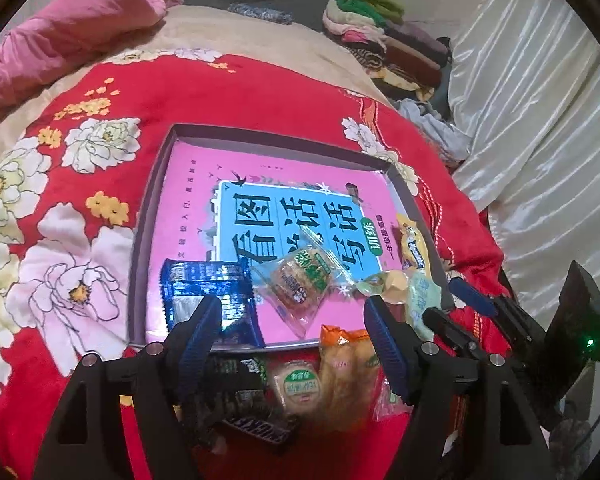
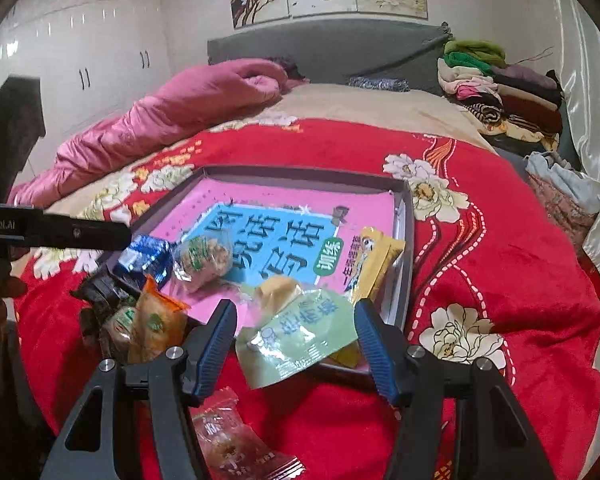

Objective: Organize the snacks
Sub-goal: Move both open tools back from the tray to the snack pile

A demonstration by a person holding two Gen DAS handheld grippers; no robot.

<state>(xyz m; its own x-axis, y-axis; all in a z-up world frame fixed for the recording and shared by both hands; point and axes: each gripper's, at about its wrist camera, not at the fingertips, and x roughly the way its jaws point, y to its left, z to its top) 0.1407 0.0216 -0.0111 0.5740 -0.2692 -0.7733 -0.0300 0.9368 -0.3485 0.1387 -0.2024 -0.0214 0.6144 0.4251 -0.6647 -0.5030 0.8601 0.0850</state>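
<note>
A grey tray [image 1: 148, 208] with a pink book in it lies on the red floral bedspread; it also shows in the right wrist view [image 2: 408, 248]. In it lie a blue wafer pack [image 1: 204, 292], a clear cookie pack [image 1: 300, 280], a yellow pack [image 1: 414, 248] and a pale green pouch [image 2: 300, 340] across its near rim. My left gripper [image 1: 292, 320] is open above the near rim, over loose snacks: an orange pack [image 1: 348, 368], a Snickers bar [image 1: 260, 432]. My right gripper [image 2: 296, 320] is open around the green pouch, not closed on it.
A pink quilt [image 2: 172, 116] lies at the bed's far left. Folded clothes [image 2: 508, 96] are stacked at the far right by a white curtain [image 1: 540, 120]. A clear red snack pack [image 2: 228, 440] lies on the bedspread under my right gripper.
</note>
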